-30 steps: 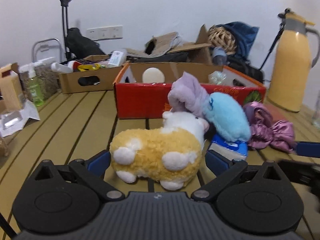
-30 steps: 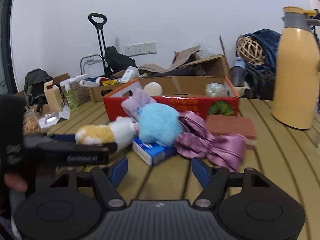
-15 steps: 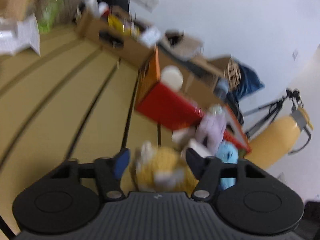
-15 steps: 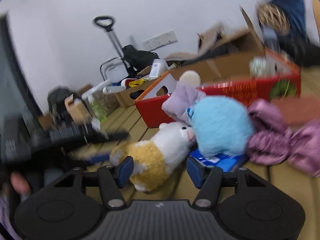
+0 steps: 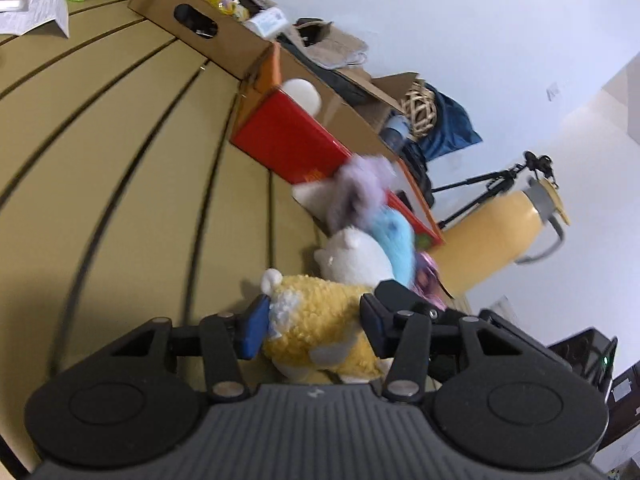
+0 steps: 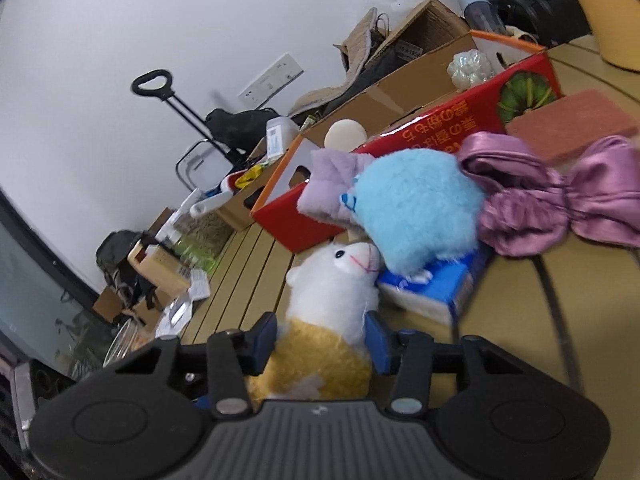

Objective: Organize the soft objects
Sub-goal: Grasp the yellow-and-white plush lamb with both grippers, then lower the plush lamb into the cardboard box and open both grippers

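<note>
A yellow-and-white plush animal (image 5: pixel 320 320) lies on the slatted table. My left gripper (image 5: pixel 312 326) is shut on its yellow rear end. My right gripper (image 6: pixel 320 338) is shut on the same plush (image 6: pixel 332 308) at the neck, below its white head. Behind it lie a blue plush (image 6: pixel 416 208), a lilac plush (image 6: pixel 328 176), a purple satin cloth (image 6: pixel 560 200) and a blue-and-white packet (image 6: pixel 436 288). The red cardboard box (image 6: pixel 440 120) stands open behind them, holding a white ball (image 6: pixel 345 133) and a pearly clump (image 6: pixel 470 68).
A brown cardboard box (image 5: pixel 208 36) full of bottles stands left of the red one. A yellow thermos jug (image 5: pixel 496 236) and a reddish brick-like block (image 6: pixel 572 120) are at the right. Clutter lines the table's left edge (image 6: pixel 168 264).
Both grippers have closed on the yellow-and-white plush, which was lying free between the left jaws a second ago. Both views have tilted sharply and moved closer to it.
</note>
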### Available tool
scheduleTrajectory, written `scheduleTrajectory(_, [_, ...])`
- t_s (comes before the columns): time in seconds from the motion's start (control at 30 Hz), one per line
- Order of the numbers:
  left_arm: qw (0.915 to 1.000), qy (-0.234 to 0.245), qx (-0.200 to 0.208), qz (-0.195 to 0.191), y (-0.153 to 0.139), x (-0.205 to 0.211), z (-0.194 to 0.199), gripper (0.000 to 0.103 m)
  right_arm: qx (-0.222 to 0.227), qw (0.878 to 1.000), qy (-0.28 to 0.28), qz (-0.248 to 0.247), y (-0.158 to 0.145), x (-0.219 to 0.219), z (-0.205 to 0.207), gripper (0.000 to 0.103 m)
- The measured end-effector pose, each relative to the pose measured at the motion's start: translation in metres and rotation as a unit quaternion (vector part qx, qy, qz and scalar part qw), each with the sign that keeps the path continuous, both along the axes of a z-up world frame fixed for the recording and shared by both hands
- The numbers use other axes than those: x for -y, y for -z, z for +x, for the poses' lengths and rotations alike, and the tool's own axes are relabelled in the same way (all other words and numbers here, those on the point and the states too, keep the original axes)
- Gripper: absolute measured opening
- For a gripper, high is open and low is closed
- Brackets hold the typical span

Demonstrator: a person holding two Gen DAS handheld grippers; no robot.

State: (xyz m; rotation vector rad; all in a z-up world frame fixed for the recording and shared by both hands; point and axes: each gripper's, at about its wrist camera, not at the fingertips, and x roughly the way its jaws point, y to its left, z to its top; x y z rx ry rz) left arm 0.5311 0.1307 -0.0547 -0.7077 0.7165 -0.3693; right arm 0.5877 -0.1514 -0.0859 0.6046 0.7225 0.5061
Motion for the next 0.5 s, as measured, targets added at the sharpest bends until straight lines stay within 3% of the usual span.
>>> scheduleTrajectory(0.1, [1.0000,-0.001,0.003,0.002,0.001,0.024,-0.037,0.049,0.004,1.000,-0.010,-0.015,-0.005,0.023,-0.032,0.045])
scheduleTrajectory(0.23, [0.9994,0.016,-0.009,-0.029,0.006,0.048,-0.056,0.049,0.022,0.999,-0.007,-0.034,-0.013,0.052,-0.066,0.043])
scheduleTrajectory(0.37, [0.9989,0.042,0.002,-0.022,-0.008,0.079,-0.052,0.049,0.051,0.998,0.017,-0.045,-0.024,0.082,-0.085,0.043])
scheduleTrajectory(0.5, [0.9978,0.062,0.022,-0.005,-0.025,0.108,-0.028,0.049,0.054,0.997,0.040,-0.031,-0.032,0.113,-0.074,0.043])
